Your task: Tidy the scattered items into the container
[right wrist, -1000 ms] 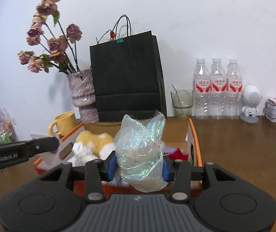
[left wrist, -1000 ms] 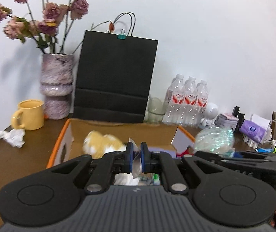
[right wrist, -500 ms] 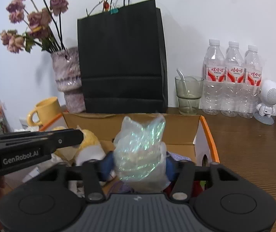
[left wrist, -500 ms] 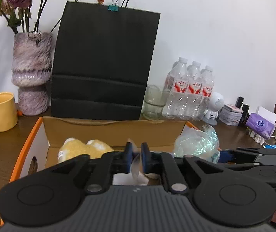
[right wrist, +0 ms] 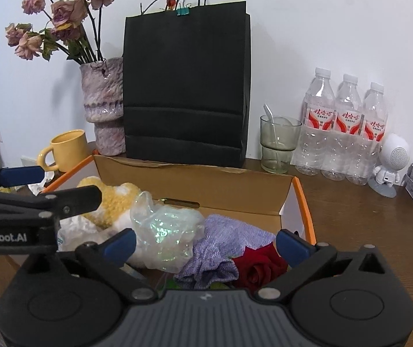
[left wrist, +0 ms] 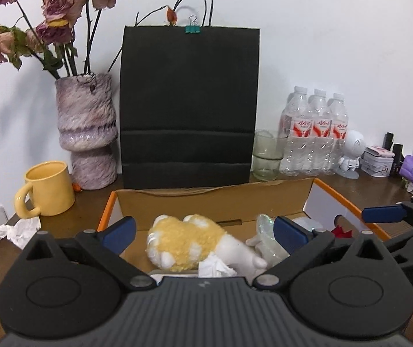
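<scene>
Both grippers hang over an open cardboard box point(left wrist: 215, 202) with an orange rim. The jaws of my left gripper point(left wrist: 205, 231) are opening, with nothing pressed between the pads. Below it lie a yellow and white plush toy point(left wrist: 183, 240) and a crumpled white tissue point(left wrist: 215, 267). The jaws of my right gripper point(right wrist: 205, 245) are opening too. An iridescent plastic bag point(right wrist: 165, 231) rests loose in the box point(right wrist: 194, 182) by its left finger, beside a lilac cloth point(right wrist: 223, 243) and a red rose point(right wrist: 258, 266).
Behind the box stand a black paper bag point(left wrist: 189, 101), a vase of dried roses point(left wrist: 86, 133), a yellow mug point(left wrist: 47, 188), a glass point(right wrist: 278, 144) and three water bottles point(right wrist: 345, 127). A crumpled tissue point(left wrist: 12, 231) lies on the table at the left.
Both grippers went from shut to wide open and moved in over the box. The left let go of the white tissue, the right let go of the iridescent bag, which dropped into the box.
</scene>
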A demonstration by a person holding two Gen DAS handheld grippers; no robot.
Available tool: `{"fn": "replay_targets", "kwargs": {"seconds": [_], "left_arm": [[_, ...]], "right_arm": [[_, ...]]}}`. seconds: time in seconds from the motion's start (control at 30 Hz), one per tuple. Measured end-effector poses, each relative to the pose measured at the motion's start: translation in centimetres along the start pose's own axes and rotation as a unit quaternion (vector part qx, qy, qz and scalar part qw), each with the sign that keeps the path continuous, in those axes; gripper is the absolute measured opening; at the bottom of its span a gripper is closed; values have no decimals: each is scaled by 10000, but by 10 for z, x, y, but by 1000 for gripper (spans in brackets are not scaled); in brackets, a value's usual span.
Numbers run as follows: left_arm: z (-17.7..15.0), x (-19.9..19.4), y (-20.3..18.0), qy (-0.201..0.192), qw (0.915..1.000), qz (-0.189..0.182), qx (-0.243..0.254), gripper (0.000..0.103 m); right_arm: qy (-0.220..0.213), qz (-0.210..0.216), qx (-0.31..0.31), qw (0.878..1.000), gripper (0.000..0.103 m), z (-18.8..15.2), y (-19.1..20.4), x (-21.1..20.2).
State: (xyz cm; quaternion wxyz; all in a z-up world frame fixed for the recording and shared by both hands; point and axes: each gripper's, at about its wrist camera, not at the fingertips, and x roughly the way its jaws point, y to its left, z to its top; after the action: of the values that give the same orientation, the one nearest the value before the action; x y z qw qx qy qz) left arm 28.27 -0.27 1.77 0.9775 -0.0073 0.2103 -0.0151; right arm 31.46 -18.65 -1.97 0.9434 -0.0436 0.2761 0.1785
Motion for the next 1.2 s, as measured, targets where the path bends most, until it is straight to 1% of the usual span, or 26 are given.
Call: {"fn": "replay_targets", "kwargs": {"seconds": [0.17, 0.33, 0.47, 0.63, 0.83, 1.03, 1.2], "left_arm": [[0, -3, 2, 43, 9999, 38, -87, 103], [-1, -22, 4, 60, 9998, 14, -208, 103], [-1, -44, 5, 131, 9995, 32, -272, 103], [0, -75, 4, 216, 9988, 158, -406, 103], [-7, -107, -6, 306, 9990, 125, -301, 103], [-16, -130, -17, 404, 9989, 172, -141, 103], [-23, -145, -17, 465, 9984, 181, -270, 103]], "right_arm": [[28, -30, 72, 10000, 103, 0, -2, -1], [33, -78, 122, 9999, 103, -3, -2, -17], [9, -85, 92, 9999, 103, -5, 5, -41], [-76, -124, 225, 9996, 103, -8, 9, -78], [-81, -108, 321, 9994, 103, -15, 14, -117], [-66, -87, 403, 9991, 103, -25, 23, -144], [-10, -85, 408, 9991, 103, -31, 33, -160]]}}
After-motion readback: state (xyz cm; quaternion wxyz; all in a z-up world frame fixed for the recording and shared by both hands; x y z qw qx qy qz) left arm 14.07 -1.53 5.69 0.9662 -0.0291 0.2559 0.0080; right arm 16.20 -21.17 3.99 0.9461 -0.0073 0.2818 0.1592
